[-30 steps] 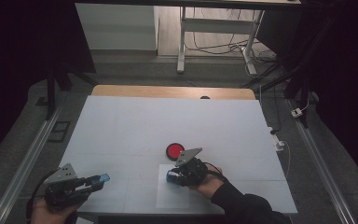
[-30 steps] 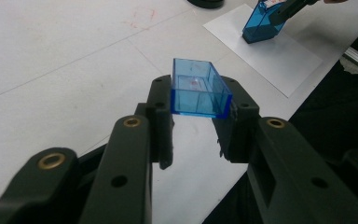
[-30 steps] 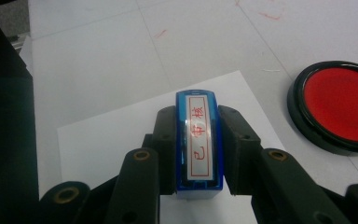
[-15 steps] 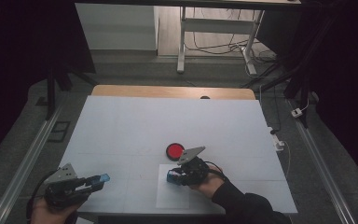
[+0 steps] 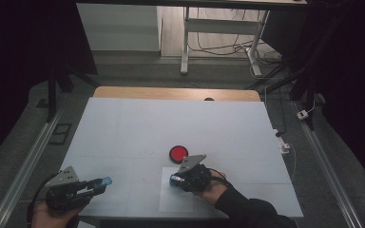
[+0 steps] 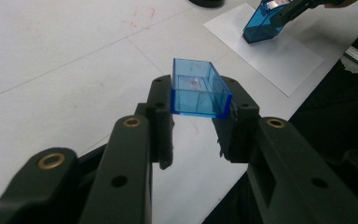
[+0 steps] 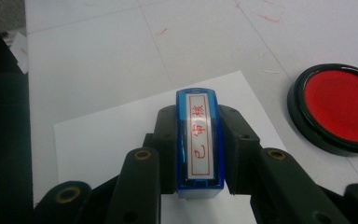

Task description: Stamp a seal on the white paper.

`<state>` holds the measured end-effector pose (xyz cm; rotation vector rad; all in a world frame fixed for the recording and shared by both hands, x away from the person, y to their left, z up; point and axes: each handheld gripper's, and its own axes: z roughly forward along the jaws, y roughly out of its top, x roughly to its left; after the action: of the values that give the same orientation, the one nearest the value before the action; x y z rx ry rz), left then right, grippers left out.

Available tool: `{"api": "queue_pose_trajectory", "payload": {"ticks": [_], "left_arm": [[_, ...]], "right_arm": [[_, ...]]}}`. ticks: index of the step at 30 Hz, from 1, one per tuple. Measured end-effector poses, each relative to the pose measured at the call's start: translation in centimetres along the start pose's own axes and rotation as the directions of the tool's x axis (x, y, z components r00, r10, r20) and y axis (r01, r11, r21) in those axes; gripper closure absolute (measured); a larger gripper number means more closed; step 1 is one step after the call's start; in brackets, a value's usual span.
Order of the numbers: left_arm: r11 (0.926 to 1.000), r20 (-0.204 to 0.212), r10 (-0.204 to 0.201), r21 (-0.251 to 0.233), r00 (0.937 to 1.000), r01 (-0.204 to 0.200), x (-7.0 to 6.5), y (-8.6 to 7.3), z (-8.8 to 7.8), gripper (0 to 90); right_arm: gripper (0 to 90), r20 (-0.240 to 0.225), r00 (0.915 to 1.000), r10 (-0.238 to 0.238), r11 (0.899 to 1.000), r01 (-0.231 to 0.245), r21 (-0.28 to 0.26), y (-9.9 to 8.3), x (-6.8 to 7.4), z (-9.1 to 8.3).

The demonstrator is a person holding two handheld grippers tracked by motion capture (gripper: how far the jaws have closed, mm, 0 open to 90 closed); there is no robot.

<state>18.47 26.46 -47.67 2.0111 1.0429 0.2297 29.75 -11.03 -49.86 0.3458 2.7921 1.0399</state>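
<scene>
Hardly anything has moved since the earlier frames: both hands sit where they were, the right one at most a touch nearer the sheet. The right gripper (image 5: 175, 179) is clamped on a translucent blue plastic rectangular stamp (image 7: 199, 142), whose label with red characters faces up between the jaws; seen from the left gripper view, the stamp (image 6: 264, 22) tilts with its face close to or on the white paper sheet (image 5: 177, 199) directly under the jaws, though contact cannot be judged for sure. Just beyond and beside this gripper lies the round red ink pad in its black rim (image 7: 339, 106), touching nothing. The left gripper (image 5: 103, 182), well off to the side, pinches the clear blue plastic stamp cap (image 6: 197, 88) by its lower edge, held above the white table (image 5: 133, 128).

Pressing at a tilt would likely print only one edge of the characters. The unweighted sheet could slide and smear the mark. The cap, gripped only by a narrow strip, could slip out if jolted.
</scene>
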Motion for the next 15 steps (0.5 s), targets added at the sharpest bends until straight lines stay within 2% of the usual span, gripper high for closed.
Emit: {"api": "queue_pose_trajectory", "payload": {"ticks": [3,6,10,15], "left_arm": [[1.0,0.0,0.0,0.0,1.0,0.0,0.0,0.0,0.0,68.4],[1.0,0.0,0.001,0.001,1.0,-0.001,0.0,0.0,0.0,68.4],[1.0,0.0,0.0,0.001,1.0,0.0,0.0,0.0,0.0,68.4],[1.0,0.001,-0.001,0.002,1.0,0.001,0.0,0.0,0.0,68.4]], "right_arm": [[70.7,0.024,0.9993,-0.027,0.999,0.027,0.018,0.2,0.4,0.0],[70.7,0.023,0.9993,-0.031,0.999,0.031,0.011,0.2,0.5,0.0],[70.7,0.004,0.9999,0.01,1.0,-0.01,0.006,0.0,0.0,0.0],[70.7,-0.045,0.9962,0.075,0.997,-0.076,-0.018,-0.3,-0.9,0.1]]}}
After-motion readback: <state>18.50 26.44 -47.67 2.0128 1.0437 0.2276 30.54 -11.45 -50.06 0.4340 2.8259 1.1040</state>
